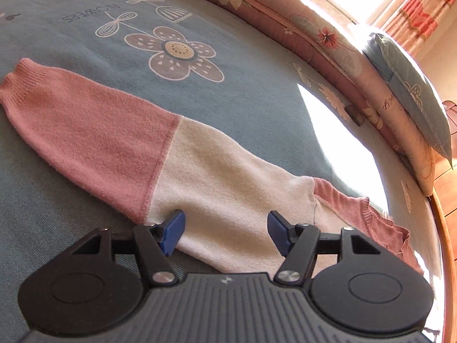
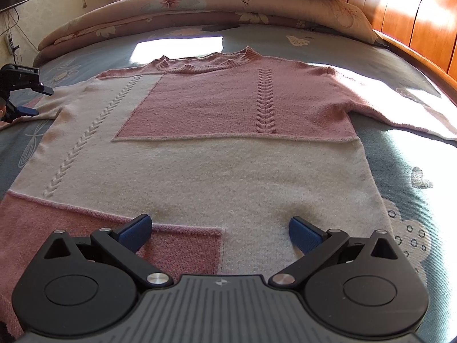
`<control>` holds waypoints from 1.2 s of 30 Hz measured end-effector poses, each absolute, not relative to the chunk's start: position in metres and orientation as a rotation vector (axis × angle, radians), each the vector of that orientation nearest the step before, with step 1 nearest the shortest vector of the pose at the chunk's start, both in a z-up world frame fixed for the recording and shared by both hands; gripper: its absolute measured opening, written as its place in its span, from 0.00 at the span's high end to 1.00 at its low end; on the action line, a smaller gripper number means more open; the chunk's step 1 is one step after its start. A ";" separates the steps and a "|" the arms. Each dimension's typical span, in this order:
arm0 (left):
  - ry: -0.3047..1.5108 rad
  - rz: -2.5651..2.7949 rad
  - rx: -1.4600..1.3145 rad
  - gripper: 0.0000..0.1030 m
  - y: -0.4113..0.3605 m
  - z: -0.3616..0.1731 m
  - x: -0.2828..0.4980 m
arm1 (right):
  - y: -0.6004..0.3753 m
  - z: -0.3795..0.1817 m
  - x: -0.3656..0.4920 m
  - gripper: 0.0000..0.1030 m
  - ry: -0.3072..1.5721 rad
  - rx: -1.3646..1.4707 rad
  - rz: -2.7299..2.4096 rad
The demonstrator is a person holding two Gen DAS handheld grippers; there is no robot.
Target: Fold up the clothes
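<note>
Pink-and-cream sweater lies flat on the bed; left tool and right tool gape apart, empty.

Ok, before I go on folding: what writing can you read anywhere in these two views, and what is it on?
"FLOWERS": printed upside down on the blue bedspread, beside the flower drawing.
Cursive word on the rolled quilt: only part shows, not readable.
White lettering on the left gripper, seen from the right wrist: too small to read.
Sweater: no writing.
</note>
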State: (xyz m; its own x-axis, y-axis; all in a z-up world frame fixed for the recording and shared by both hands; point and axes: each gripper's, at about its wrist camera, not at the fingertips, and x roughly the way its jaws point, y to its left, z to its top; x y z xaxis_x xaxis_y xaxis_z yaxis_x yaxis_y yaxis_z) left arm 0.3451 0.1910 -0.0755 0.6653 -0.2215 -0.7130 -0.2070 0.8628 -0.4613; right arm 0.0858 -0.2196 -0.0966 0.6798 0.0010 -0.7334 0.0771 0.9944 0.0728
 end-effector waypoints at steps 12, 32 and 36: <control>0.776 0.018 -0.608 0.30 0.215 -0.046 0.339 | -0.221 -0.094 0.084 0.00 0.827 0.141 -0.020; 0.719 0.142 -0.090 0.20 0.148 -0.090 0.413 | -0.221 -0.095 0.085 0.00 0.839 0.128 -0.004; 0.730 0.163 -0.113 0.21 0.141 -0.075 0.411 | -0.224 -0.093 0.084 0.00 0.839 0.151 0.000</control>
State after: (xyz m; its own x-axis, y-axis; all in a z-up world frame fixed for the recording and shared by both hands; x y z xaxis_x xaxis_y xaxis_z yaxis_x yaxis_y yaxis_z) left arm 0.4110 0.1407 -0.0749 0.7331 0.1085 -0.6714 -0.1872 0.9812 -0.0458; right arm 0.0844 -0.2237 -0.0934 0.6692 0.0597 -0.7407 0.0593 0.9893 0.1333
